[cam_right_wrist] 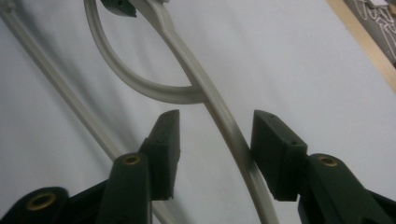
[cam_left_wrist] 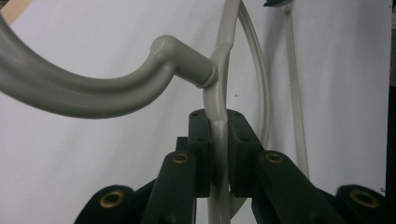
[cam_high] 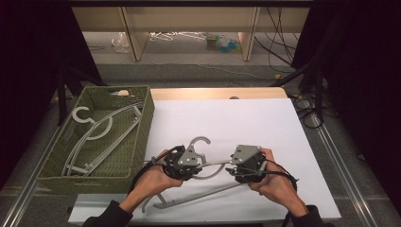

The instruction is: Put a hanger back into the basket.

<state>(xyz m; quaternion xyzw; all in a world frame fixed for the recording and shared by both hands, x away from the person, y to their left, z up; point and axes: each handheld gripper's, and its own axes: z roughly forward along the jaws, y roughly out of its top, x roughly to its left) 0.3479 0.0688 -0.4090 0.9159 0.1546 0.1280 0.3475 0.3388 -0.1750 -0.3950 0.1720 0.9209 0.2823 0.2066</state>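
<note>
I am working a grey plastic hanger (cam_high: 204, 163) on the white table sheet (cam_high: 265, 123), just right of the woven green basket (cam_high: 142, 137), and every place below is reckoned from that basket. The hanger lies a little way off the basket's near right corner, hook pointing away from me, its long bar slanting back toward me.

My left gripper (cam_left_wrist: 219, 154) is clenched on the hanger's thin frame just below the hook neck (cam_left_wrist: 187, 65); both pads (cam_left_wrist: 201, 140) press flat against the rod. My right gripper (cam_right_wrist: 215, 149) is released: its jaws stand apart with the curved shoulder arm (cam_right_wrist: 219, 116) passing between them, close to 1 pad but not pinched.

By my reckoning this is a handover of grip, with 1 claw now carrying the hanger. The next move likely calls for drawing the right claw clear of the arm without snagging it, then lifting and swinging the hanger toward the basket, where 1 or 2 other hangers (cam_high: 94, 137) already lie.

My hands cover the middle of the hanger from above, and the basket's load is too tangled to count surely.
</note>
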